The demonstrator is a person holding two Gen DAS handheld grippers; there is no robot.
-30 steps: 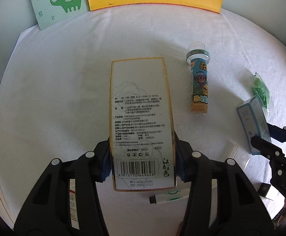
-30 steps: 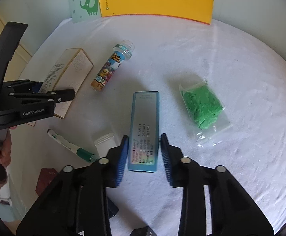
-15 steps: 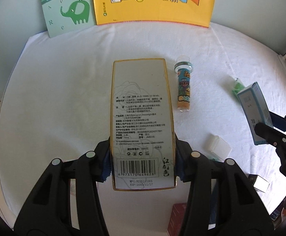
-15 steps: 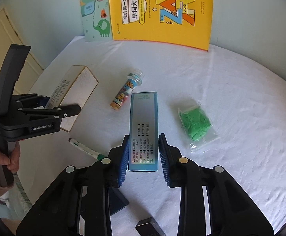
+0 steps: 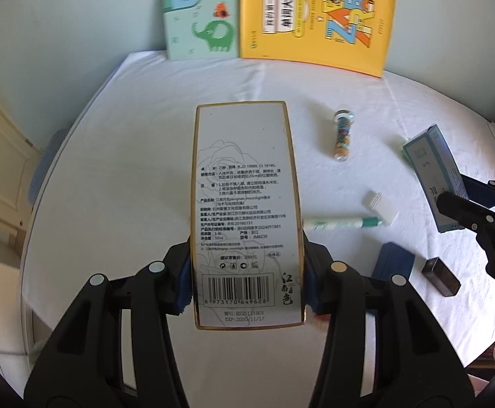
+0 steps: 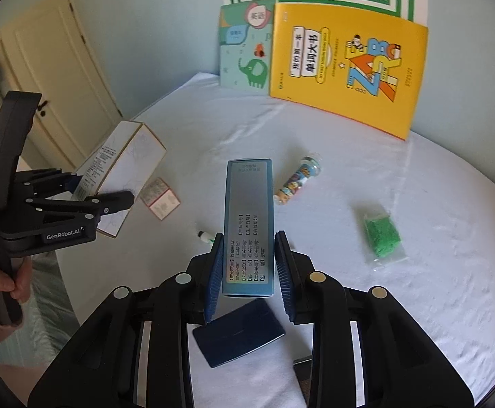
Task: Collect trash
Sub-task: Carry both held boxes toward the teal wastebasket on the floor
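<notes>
The left tool [image 5: 247, 282] is pinching a white gold-edged carton [image 5: 245, 200] by its barcode end, holding it lifted above the white-clothed surface [image 5: 128, 156]. The right tool [image 6: 247, 272] grips a slim blue box [image 6: 248, 224] between its blue pads [image 6: 213, 275], also raised off the cloth. Lying below are a small cartoon-printed bottle [image 6: 298, 180], a clear bag of green material [image 6: 381, 234], a green-and-white marker [image 5: 342, 223] touching a small clear plastic case [image 5: 381, 205], a dark blue card [image 6: 238, 336] and a small black box [image 5: 441, 277]. A pink-edged little carton [image 6: 160, 199] sits near the left edge. A yellow book [image 6: 346, 68] and an elephant book [image 6: 245, 51] lean on the wall.
</notes>
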